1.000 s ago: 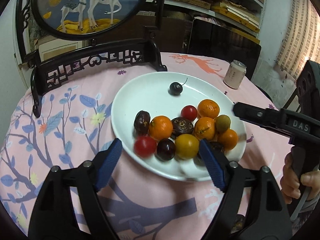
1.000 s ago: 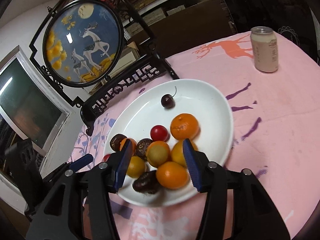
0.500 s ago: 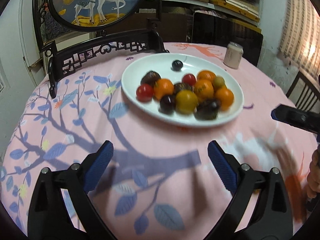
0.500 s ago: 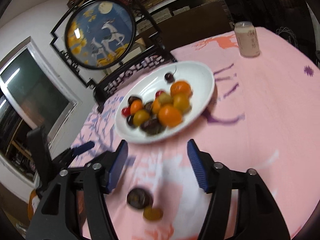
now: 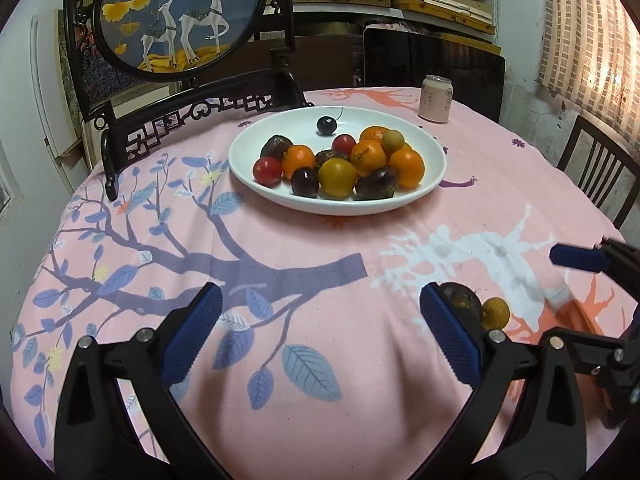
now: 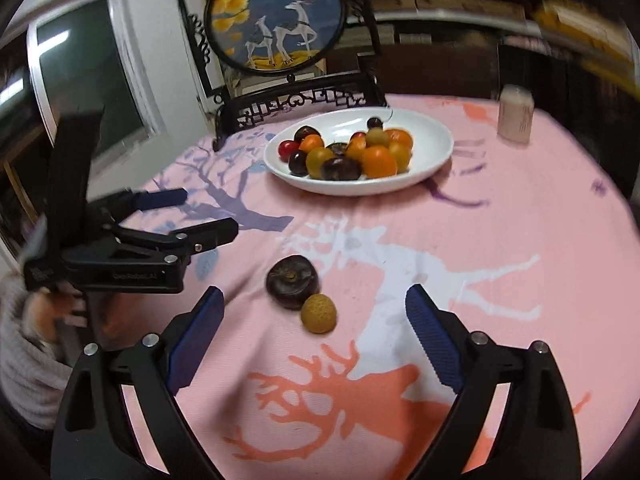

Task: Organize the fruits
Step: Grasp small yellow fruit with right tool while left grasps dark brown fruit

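Note:
A white plate (image 5: 436,156) at the table's far middle holds several fruits: oranges, red tomatoes, dark plums, a yellow fruit and a cherry (image 5: 325,124). It also shows in the right wrist view (image 6: 440,136). Two fruits lie loose on the cloth near the front: a dark brown fruit (image 6: 293,282) and a small yellow one (image 6: 318,313), touching. In the left wrist view they sit behind my right finger: the dark fruit (image 5: 464,300) and the yellow fruit (image 5: 495,313). My left gripper (image 5: 320,334) is open and empty. My right gripper (image 6: 314,330) is open and empty, just short of the loose fruits.
A pink printed tablecloth (image 5: 280,248) covers the round table. A drink can (image 5: 435,98) stands at the back right. A black carved stand with a round deer picture (image 5: 180,12) stands at the back left. A chair (image 5: 600,172) is at the right.
Both grippers have pulled back from the plate toward the table's front. The two loose fruits now lie closer, just ahead of my right gripper's fingers.

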The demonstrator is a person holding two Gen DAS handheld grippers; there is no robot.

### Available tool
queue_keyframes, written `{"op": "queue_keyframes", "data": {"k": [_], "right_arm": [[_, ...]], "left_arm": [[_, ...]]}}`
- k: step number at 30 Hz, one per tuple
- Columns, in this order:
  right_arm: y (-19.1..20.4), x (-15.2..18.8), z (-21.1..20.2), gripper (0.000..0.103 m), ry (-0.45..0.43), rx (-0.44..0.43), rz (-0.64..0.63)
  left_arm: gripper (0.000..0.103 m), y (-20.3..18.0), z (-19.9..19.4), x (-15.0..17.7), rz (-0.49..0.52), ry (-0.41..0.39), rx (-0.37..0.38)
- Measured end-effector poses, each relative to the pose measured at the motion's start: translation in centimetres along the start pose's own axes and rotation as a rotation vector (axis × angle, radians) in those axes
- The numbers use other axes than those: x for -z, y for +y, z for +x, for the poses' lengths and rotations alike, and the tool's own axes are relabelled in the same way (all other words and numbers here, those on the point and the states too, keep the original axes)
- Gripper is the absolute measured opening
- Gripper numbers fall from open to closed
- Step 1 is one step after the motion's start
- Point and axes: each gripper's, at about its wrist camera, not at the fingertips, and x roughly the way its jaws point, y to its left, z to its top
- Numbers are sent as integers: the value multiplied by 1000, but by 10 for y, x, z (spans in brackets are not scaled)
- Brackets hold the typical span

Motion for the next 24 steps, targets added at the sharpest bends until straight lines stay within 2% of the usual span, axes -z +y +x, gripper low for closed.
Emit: {"op": "queue_keyframes", "data": {"k": [3, 5, 7, 13, 19, 23, 24], "right_arm": [[2, 3, 7, 92, 37, -17, -10], [2, 5, 11, 87, 52, -21, -15], [4, 6, 13, 78, 63, -12, -24], [5, 8, 19, 71, 83, -12, -27], [8, 9, 26, 62, 108, -29, -28], [11, 6, 36, 53, 138, -37, -39], [10, 5, 38, 45, 141, -30, -36]], "left_arm": [[101, -1, 1, 0, 5, 4, 4], [101, -3, 1, 1, 12, 10, -4], [101, -3, 2, 1, 14, 16, -15], [101, 0, 4, 0, 2, 24, -9], [101, -10, 2, 2, 56, 20, -10], [101, -15, 4, 3, 80, 27, -25], [101, -15, 5, 3, 80, 29, -24]]}}
